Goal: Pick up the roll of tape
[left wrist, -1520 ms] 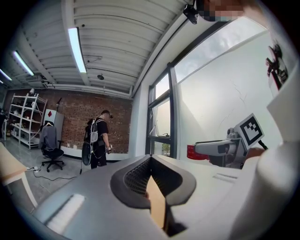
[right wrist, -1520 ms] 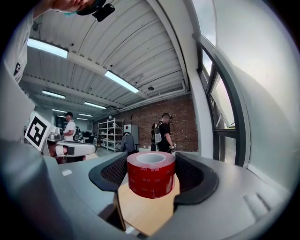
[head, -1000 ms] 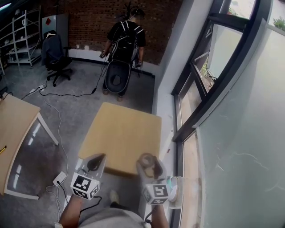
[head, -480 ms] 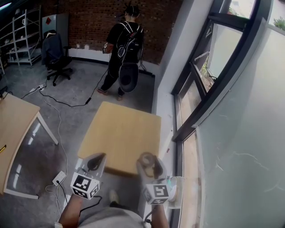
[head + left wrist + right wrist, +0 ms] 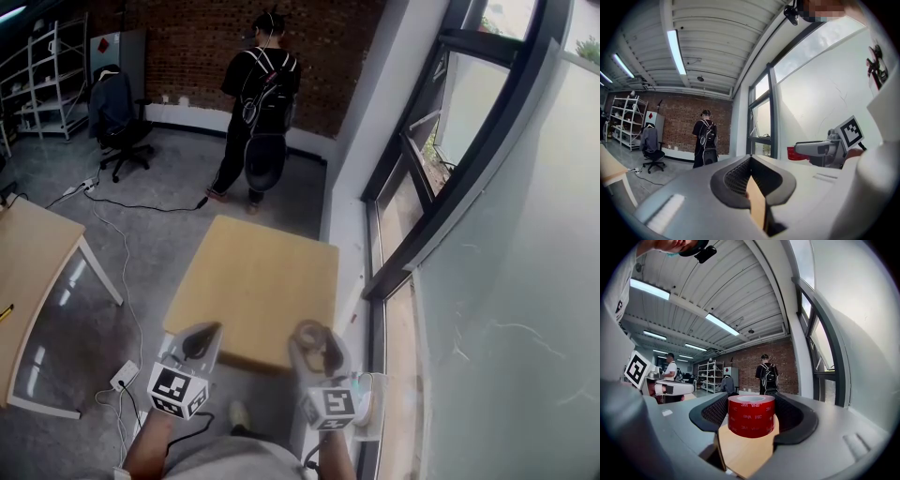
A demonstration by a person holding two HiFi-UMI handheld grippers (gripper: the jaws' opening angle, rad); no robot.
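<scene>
A small table (image 5: 253, 281) with a pale wooden top stood on the grey concrete floor (image 5: 169, 246), its right side close to the window wall. The roll of tape (image 5: 751, 416) sat over the table's near edge; whether it touched the wood could not be told. A second wooden table (image 5: 33, 262) on white legs stood to the left. On the floor lay black and white cables (image 5: 122, 202) and a white power strip (image 5: 125, 377). An office chair (image 5: 117, 117) stood farther back.

A person (image 5: 261, 94) stands beyond the wooden table (image 5: 253, 281).
</scene>
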